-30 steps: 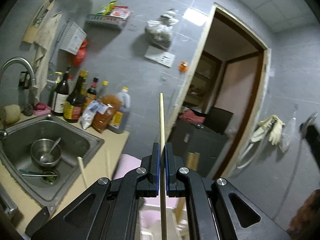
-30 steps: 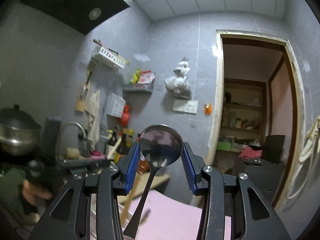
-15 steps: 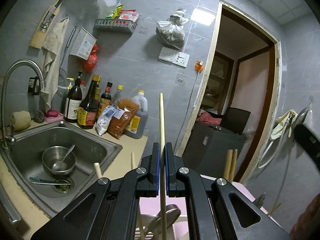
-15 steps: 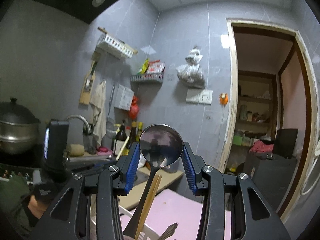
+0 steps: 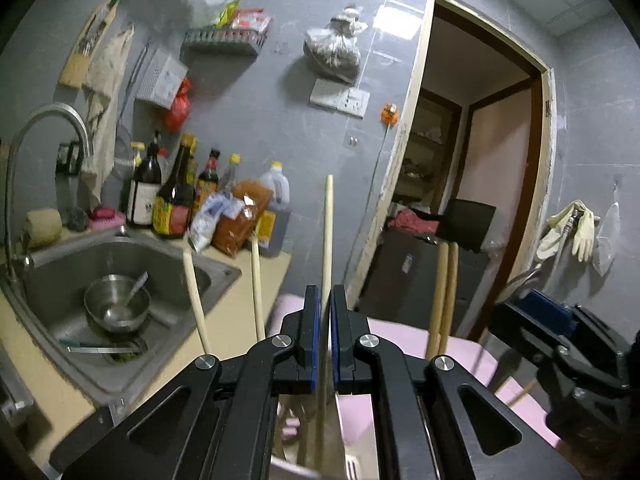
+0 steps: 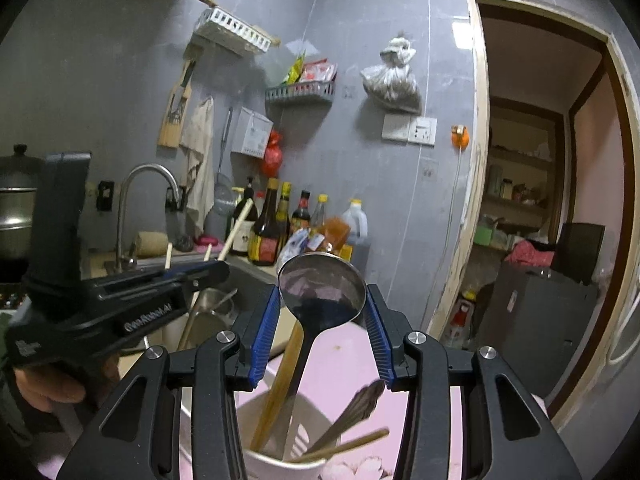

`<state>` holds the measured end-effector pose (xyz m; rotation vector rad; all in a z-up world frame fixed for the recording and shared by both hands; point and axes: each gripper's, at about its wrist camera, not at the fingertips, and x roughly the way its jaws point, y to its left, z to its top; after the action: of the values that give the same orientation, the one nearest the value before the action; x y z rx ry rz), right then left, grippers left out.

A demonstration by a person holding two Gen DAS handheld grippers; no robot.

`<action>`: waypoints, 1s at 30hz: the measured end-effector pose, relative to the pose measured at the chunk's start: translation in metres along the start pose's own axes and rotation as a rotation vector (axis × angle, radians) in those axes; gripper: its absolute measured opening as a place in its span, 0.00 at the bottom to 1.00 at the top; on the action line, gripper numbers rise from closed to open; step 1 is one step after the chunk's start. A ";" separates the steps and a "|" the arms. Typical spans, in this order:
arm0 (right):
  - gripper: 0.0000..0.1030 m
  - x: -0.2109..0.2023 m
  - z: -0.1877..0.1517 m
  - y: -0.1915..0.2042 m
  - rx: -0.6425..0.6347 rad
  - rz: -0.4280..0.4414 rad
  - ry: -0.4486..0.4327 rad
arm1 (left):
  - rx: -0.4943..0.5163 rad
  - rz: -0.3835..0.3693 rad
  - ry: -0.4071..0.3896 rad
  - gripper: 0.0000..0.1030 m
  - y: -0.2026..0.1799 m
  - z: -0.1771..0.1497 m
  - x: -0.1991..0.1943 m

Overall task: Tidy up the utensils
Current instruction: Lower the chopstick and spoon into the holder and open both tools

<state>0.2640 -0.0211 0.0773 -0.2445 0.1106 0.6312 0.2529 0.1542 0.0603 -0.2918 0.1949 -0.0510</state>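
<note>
My left gripper (image 5: 325,320) is shut on a pale wooden chopstick (image 5: 328,232) that stands upright between its blue pads, lower end going down toward a white holder below. Other chopsticks (image 5: 256,280) stick up beside it. My right gripper (image 6: 322,312) is shut on a steel spoon (image 6: 322,292), bowl up between the blue pads, its handle reaching down into the white utensil holder (image 6: 280,466). The holder also contains brown chopsticks (image 6: 280,392) and another metal utensil (image 6: 352,408). The left gripper shows in the right wrist view (image 6: 120,292), to the left.
A steel sink (image 5: 52,264) with a bowl (image 5: 116,300) lies left, with a tap (image 5: 44,120). Sauce bottles (image 5: 172,200) line the wall. A pink surface (image 6: 340,372) lies under the holder. An open doorway (image 5: 480,160) is right.
Both grippers have lowered toward the white holder. The spoon's handle and the chopstick now reach down to it, and the right gripper has come into the left wrist view.
</note>
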 end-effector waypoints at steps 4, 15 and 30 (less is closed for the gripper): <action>0.40 -0.004 -0.003 -0.002 0.020 0.009 0.002 | -0.022 -0.002 0.024 0.09 0.000 -0.006 -0.006; 0.46 -0.026 0.002 -0.012 0.062 -0.012 -0.044 | -0.041 -0.031 0.020 0.30 -0.014 -0.002 -0.029; 0.63 -0.085 -0.001 -0.051 0.162 -0.132 -0.075 | 0.040 -0.042 0.018 0.54 -0.056 0.000 -0.052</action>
<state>0.2260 -0.1098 0.1013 -0.0709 0.0725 0.4966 0.2006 0.1045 0.0860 -0.2559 0.2049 -0.0993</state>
